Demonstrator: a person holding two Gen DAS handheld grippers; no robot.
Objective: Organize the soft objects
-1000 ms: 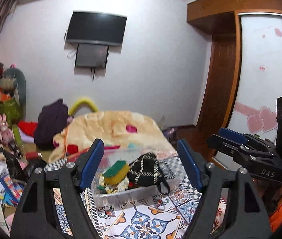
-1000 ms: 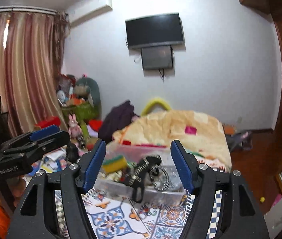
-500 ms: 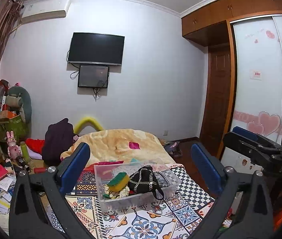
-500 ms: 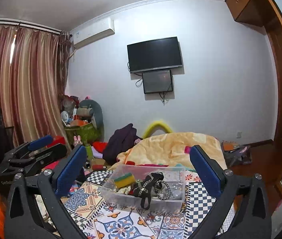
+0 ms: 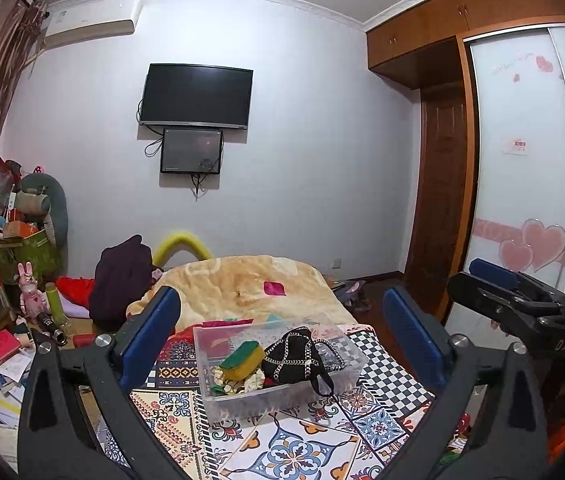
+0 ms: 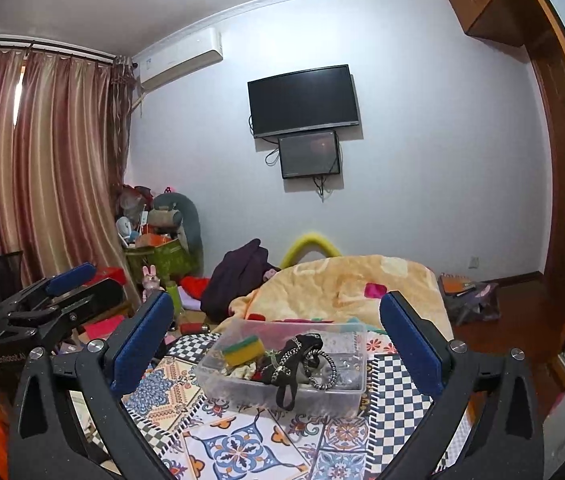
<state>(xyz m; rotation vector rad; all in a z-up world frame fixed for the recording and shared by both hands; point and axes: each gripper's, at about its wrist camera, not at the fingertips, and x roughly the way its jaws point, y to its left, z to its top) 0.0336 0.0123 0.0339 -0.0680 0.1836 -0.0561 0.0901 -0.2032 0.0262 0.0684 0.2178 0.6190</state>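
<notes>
Both tools, left tool [image 5: 282, 340] and right tool [image 6: 276, 342], hang spread wide and empty. Ahead and below them, the clear plastic bin [image 5: 242, 402] on the patterned bedspread [image 5: 298, 448] holds a sponge [image 5: 242, 356] and black chain-trimmed pouch [image 5: 294, 358]. Best to tuck the pouch's overhanging strap inside the bin.

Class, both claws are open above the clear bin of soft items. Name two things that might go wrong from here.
The black bag's strap hangs over the clear bin wall, so a claw may snag it and drag the bin. The sponge sits high on the pile and may tumble out if bumped.
</notes>
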